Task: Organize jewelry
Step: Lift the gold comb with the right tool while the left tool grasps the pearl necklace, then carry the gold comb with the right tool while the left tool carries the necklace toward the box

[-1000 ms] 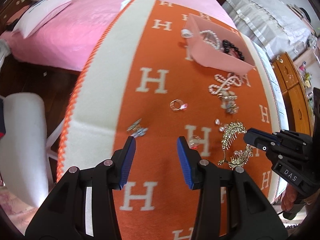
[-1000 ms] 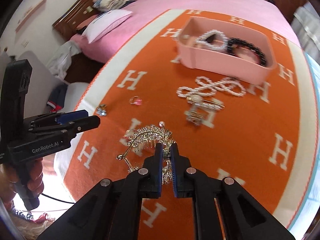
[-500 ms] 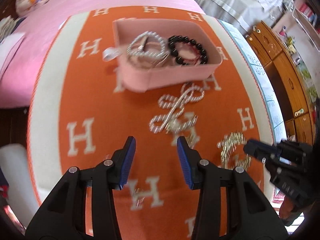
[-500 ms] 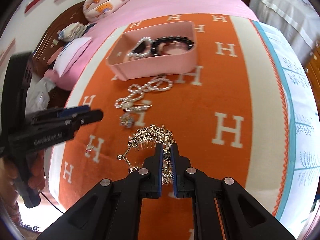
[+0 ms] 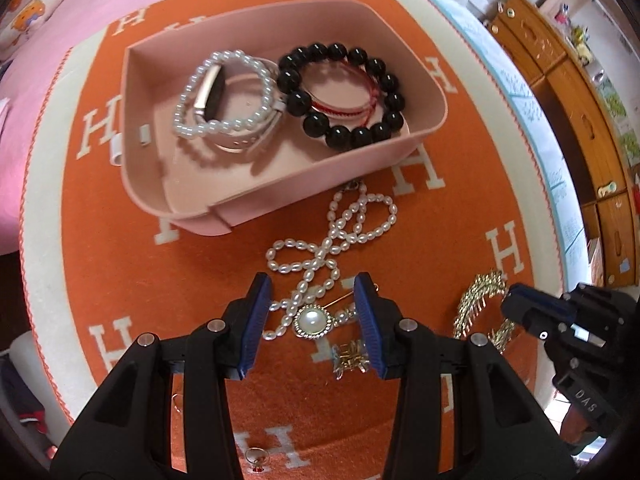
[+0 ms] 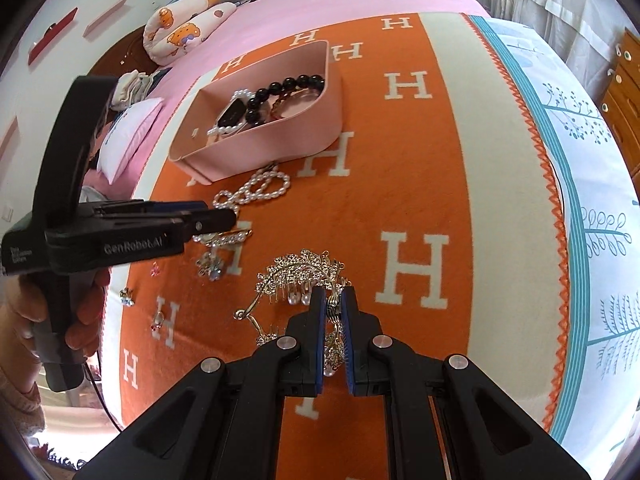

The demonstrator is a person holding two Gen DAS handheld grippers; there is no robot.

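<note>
Currently the right tongs (image 6: 333,308) are clamped on the gold hair comb (image 6: 298,272), low centre of the right wrist view, pads pinching its band just behind the ornamented crest; the comb's teeth and crystal drops hang free to the left of the pads. Left tongs (image 5: 314,304) stand part open with nothing gripped, lower centre of the left wrist view, straddling the pearl brooch (image 5: 314,322) and the tail of the pearl necklace (image 5: 332,236) on the orange blanket (image 5: 460,216). Pink tray (image 5: 430,92) sits upper centre, already holding a black bead bracelet (image 5: 340,94) and a pearl bracelet (image 5: 220,96) wound around a watch. Handling estimate: comb is light, stiff, thin metal, probably bendable, with fragile stones; grip on the band, not the teeth. Necklace is limp and slippery, will drape and swing; best pinched at a crossing of strands near its middle. Brooch is small, hard, smooth-domed; take it across the rim, since the pin may snag the blanket.
</note>
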